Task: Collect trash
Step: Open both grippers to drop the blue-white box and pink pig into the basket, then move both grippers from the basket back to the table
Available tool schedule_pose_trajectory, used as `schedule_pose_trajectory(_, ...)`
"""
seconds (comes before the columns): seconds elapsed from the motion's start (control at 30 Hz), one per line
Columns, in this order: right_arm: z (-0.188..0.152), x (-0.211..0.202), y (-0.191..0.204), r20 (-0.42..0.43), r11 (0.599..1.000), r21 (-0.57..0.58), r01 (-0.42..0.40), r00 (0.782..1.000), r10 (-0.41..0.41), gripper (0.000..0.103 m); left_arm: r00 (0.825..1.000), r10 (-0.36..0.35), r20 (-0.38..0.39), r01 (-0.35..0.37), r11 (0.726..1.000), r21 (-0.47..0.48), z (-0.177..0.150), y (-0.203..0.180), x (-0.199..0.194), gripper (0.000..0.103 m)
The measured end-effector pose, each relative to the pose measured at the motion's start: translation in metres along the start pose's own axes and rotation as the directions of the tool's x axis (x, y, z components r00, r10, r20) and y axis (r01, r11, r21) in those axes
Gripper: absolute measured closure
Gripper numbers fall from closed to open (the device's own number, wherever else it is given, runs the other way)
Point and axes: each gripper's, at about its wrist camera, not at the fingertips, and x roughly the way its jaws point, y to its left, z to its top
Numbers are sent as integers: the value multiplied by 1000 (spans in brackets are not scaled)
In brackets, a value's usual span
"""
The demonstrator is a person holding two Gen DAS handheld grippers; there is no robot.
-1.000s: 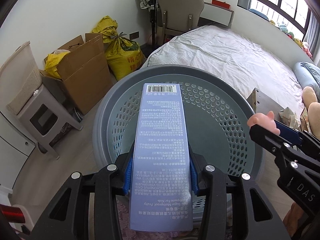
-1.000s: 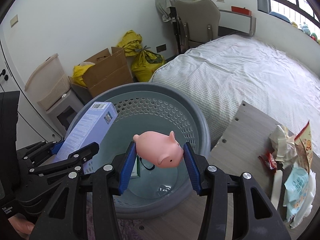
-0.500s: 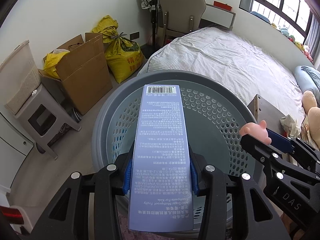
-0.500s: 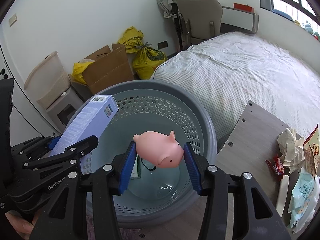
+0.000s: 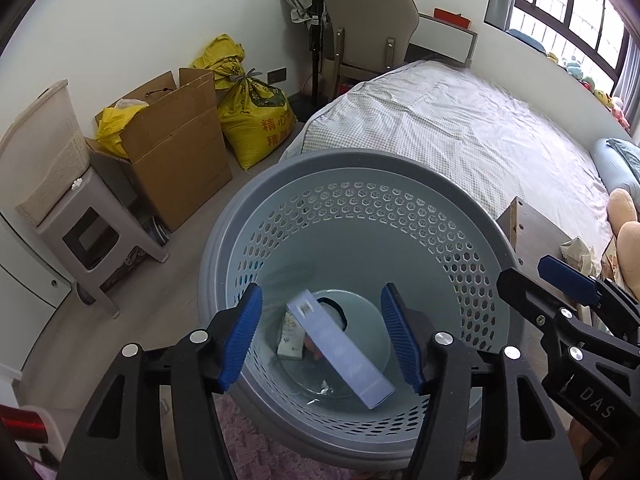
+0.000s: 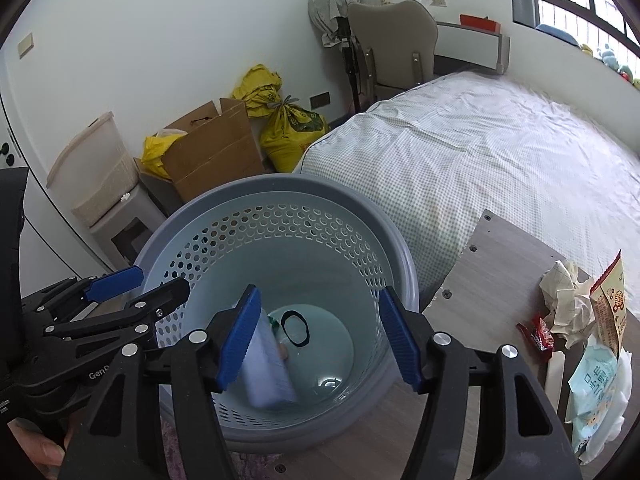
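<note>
Left gripper [image 5: 322, 334] and right gripper [image 6: 318, 334] above grey perforated bin [image 5: 472, 240]; jaws of both just opened, standing wide, nothing between pads. Pale blue carton [image 5: 340, 354] lies slanted inside bin at bottom. Crumpled wrappers [image 6: 588, 328] on wooden board [image 6: 492, 280] beside bin

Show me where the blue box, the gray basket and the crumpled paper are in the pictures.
blue box [image 5: 344, 354]: left wrist view, middle of its long face, inside the basket.
gray basket [image 6: 280, 184]: right wrist view, far rim.
crumpled paper [image 6: 568, 300]: right wrist view, middle of the wad, on the wooden board.
</note>
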Motion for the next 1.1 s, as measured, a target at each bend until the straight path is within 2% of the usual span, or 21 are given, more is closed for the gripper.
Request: schedule_pose_trajectory(1.1, -11, -31, 1, 34, 1000, -4, 23, 999, -23, 40, 999, 12, 43, -11, 1000, -20, -17, 3, -33, 36)
